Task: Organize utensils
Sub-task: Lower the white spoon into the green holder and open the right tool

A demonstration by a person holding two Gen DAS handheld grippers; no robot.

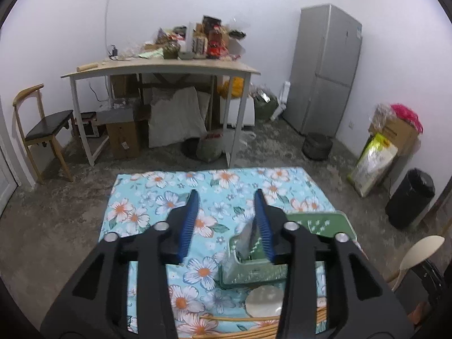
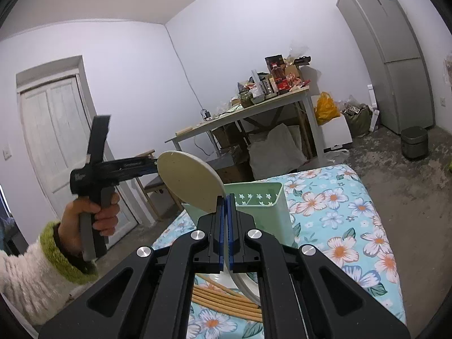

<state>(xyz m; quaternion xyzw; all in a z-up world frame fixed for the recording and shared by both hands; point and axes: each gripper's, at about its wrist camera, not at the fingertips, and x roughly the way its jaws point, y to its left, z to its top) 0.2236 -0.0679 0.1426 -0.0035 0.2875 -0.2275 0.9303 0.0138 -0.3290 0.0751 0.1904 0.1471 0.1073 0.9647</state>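
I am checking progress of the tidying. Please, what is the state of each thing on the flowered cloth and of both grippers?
Left gripper: open, nothing between its fingers.
Right gripper: shut on the cream plastic rice paddle, lifted.
Pale green plastic utensil holder: upright; what is inside cannot be told.
Bamboo chopsticks: lying loose on the cloth, not yet in the holder.

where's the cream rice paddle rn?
The cream plastic rice paddle is clamped by its handle in the right tongs, its round blade raised just left of the pale green perforated utensil holder on the floral tablecloth.
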